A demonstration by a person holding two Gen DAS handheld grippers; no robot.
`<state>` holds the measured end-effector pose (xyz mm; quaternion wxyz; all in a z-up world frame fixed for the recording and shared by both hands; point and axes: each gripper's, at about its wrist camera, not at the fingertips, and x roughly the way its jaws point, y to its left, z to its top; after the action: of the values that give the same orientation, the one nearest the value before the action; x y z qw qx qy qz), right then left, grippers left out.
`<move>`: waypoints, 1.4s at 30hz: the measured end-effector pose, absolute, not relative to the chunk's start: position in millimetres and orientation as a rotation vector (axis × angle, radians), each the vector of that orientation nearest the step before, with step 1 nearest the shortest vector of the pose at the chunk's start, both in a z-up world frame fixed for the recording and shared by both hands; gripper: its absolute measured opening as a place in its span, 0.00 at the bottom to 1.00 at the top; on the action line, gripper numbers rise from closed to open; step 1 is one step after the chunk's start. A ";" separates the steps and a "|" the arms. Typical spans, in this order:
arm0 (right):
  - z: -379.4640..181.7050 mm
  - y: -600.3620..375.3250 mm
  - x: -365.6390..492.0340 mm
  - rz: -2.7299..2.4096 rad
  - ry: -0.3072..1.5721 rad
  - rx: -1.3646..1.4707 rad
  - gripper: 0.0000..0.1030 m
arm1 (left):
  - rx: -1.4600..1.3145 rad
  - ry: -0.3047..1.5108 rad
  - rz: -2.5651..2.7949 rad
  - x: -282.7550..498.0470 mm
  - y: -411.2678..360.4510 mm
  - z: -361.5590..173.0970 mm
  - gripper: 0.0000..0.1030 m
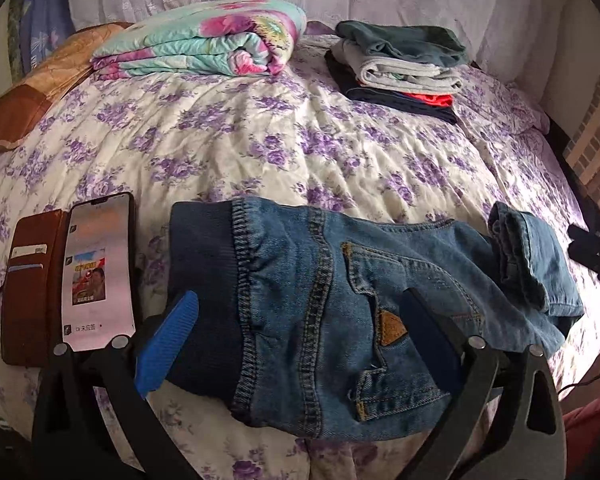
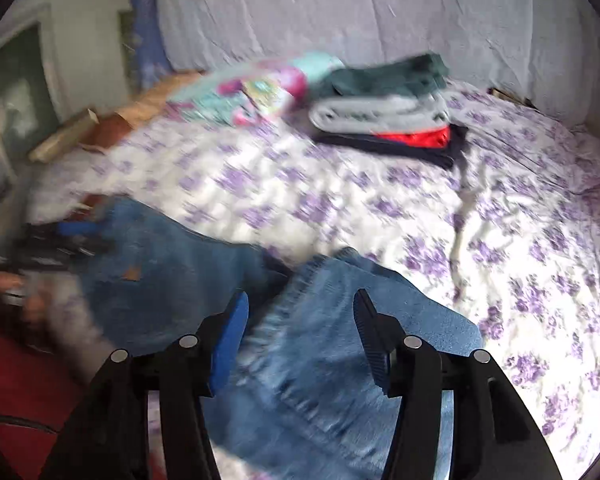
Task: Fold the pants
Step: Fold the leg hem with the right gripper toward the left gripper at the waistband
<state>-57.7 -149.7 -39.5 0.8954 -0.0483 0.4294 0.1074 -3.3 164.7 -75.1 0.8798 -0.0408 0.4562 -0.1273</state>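
**Operator:** On my left wrist view, farthest left, I see a brown wallet case (image 1: 30, 284) lying open on the bed (image 1: 260, 140), with a phone (image 1: 100, 272) in it, screen lit. Just right of that is my left gripper (image 1: 300, 344).

**Colleague:** What are its jaws doing?

**Operator:** They stand wide apart, straddling the jeans (image 1: 360, 300). The blue pad (image 1: 168, 344) sits at the dark ribbed waistband (image 1: 204, 280), the other finger at the back pocket with the tan patch (image 1: 392, 326). I see no squeeze on the cloth, so I read it as not gripping.

**Colleague:** And the jeans themselves?

**Operator:** Folded into a short bundle across the near edge of the bed, waistband to the left, the rolled leg ends doubled over on the right.

**Colleague:** Further right?

**Operator:** The right gripper (image 2: 300, 320). Its view is blurred, but the jaws are apart with denim beneath and between them; the pads do not press on it. At the left edge of that view I make out the other gripper at the waistband end.

**Colleague:** Anything behind?

**Operator:** At the back of the bed, a folded flowered quilt (image 1: 204, 40) on the left, beside an orange-brown pillow (image 1: 40, 84), and a stack of folded clothes (image 1: 404, 64) on the right, well apart from the jeans.
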 end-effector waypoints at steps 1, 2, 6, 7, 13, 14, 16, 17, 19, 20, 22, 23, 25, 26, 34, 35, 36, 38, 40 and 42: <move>-61.5 -146.6 -49.9 0.202 0.960 -0.118 0.55 | -0.101 0.950 -0.254 -2.9 168.6 -74.9 0.95; -84.2 -144.9 -45.2 0.180 1.026 -0.125 0.55 | -0.124 0.951 -0.233 -2.8 175.0 -75.0 0.95; -65.6 -140.6 -53.1 0.219 0.964 -0.098 0.60 | -0.175 0.977 -0.180 -3.4 190.3 -78.2 0.95; -54.9 -137.4 -57.3 0.245 0.933 -0.110 0.73 | -0.186 0.979 -0.172 -4.8 193.1 -79.6 0.95; -72.4 -98.5 -57.1 0.268 0.967 -0.352 0.75 | -0.210 1.021 -0.171 -7.4 193.3 -91.8 0.95; -82.0 -95.4 -53.0 0.231 0.988 -0.385 0.70 | -0.196 1.020 -0.171 -8.0 191.6 -92.1 0.95; -91.5 -97.0 -47.7 0.197 0.985 -0.344 0.68 | -0.178 1.022 -0.175 -8.9 189.6 -93.5 0.95; -90.1 -99.0 -47.5 0.186 0.979 -0.315 0.67 | -0.173 1.026 -0.177 -9.4 189.1 -94.6 0.95; -80.0 -102.1 -51.4 0.219 0.950 -0.248 0.64 | -0.168 1.035 -0.183 -10.4 188.9 -97.1 0.95; -75.6 -105.8 -53.6 0.249 0.923 -0.212 0.63 | -0.168 1.040 -0.184 -10.1 189.5 -98.6 0.95; -70.0 -105.9 -60.4 0.231 0.892 -0.234 0.63 | -0.177 1.047 -0.185 -8.5 191.1 -100.8 0.95; -73.1 -105.0 -61.4 0.227 0.904 -0.260 0.63 | -0.186 1.048 -0.184 -7.9 192.1 -101.8 0.95; -84.9 -103.6 -59.1 0.211 0.938 -0.298 0.63 | -0.194 1.049 -0.182 -5.9 192.1 -103.1 0.95; -91.7 -102.4 -57.9 0.197 0.948 -0.317 0.63 | -0.194 1.052 -0.179 -4.6 191.5 -104.1 0.95; -85.2 -110.2 -46.4 0.162 0.867 -0.248 0.58 | -0.189 1.067 -0.179 -2.7 191.7 -108.9 0.95; -83.6 -113.3 -47.4 0.141 0.866 -0.258 0.58 | -0.189 1.068 -0.179 -2.4 191.9 -109.3 0.95; -85.0 -114.0 -48.2 0.144 0.876 -0.273 0.58 | -0.188 1.069 -0.179 -2.2 191.7 -109.8 0.95; -89.7 -112.4 -51.4 0.154 0.890 -0.292 0.58 | -0.189 1.069 -0.176 -1.2 191.3 -110.8 0.95; -91.0 -104.1 -56.4 0.168 0.890 -0.310 0.58 | -0.189 1.070 -0.174 -0.7 191.3 -111.2 0.95; -95.9 -92.4 -60.5 0.154 0.880 -0.380 0.61 | -0.189 1.070 -0.176 -0.4 191.4 -111.3 0.95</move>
<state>-60.5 -92.4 -95.9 0.8844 -0.1828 0.4230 0.0740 -0.4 191.4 -111.3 0.8523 -0.0896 0.5084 -0.0834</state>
